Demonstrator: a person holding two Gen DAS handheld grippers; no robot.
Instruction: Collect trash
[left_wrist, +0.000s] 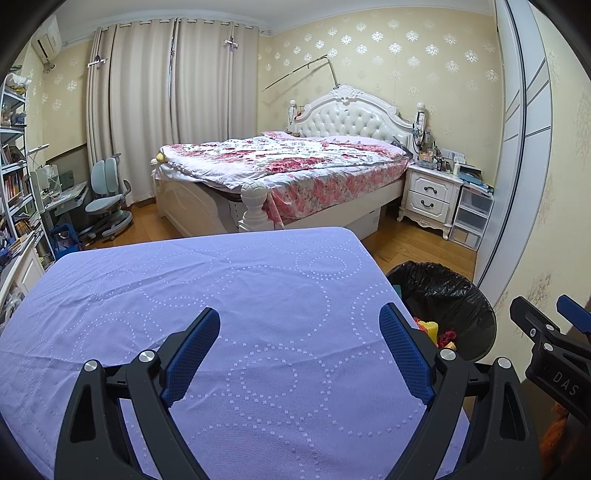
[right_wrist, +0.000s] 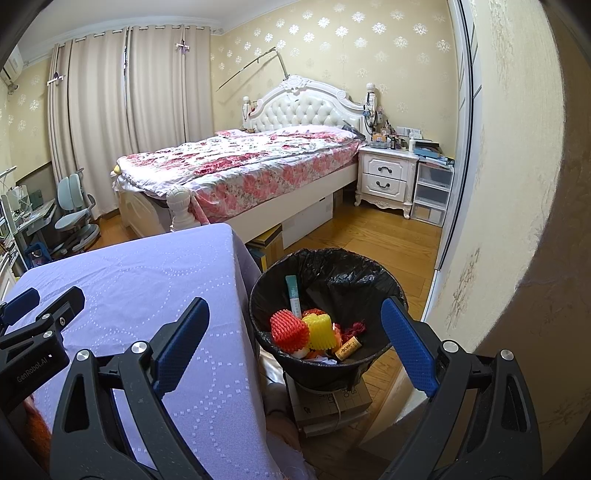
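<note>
Trash (right_wrist: 314, 330), red and yellow foam netting, a small brown roll and a teal stick, already lies in the black-lined bin (right_wrist: 373, 354) just beside the purple-covered table (left_wrist: 207, 280). Both the left gripper (left_wrist: 299, 350) and right gripper (right_wrist: 295, 343) are spread wide and hold nothing. The tabletop shows no litter, so collecting looks finished; any next move means finding more first.

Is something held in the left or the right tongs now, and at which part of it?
Nothing is held. The left tongs stand open over the purple cloth; the right tongs stand open, empty, above the trash bin.
</note>
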